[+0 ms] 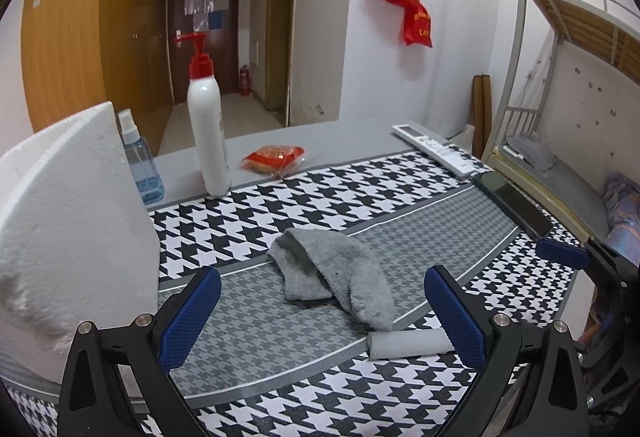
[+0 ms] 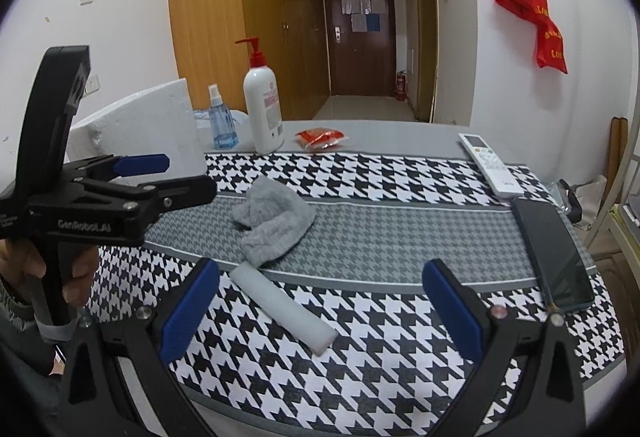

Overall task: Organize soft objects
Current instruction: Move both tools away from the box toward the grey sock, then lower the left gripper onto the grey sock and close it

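Note:
A crumpled grey sock [image 1: 336,273] lies on the grey band of the houndstooth mat; it also shows in the right wrist view [image 2: 272,225]. A white foam cylinder [image 1: 408,344] lies just in front of it, touching the sock's near end, and shows in the right wrist view [image 2: 286,309]. My left gripper [image 1: 322,313] is open and empty, hovering just short of the sock. My right gripper [image 2: 320,313] is open and empty, above the cylinder's near end. The left gripper's body [image 2: 104,197] shows at the left of the right wrist view.
A white foam box [image 1: 72,221] stands at the left. A blue spray bottle [image 1: 138,161], a white pump bottle [image 1: 208,133] and a red snack packet [image 1: 276,157] stand at the back. A white remote [image 2: 490,163] and a dark phone [image 2: 554,257] lie at the right.

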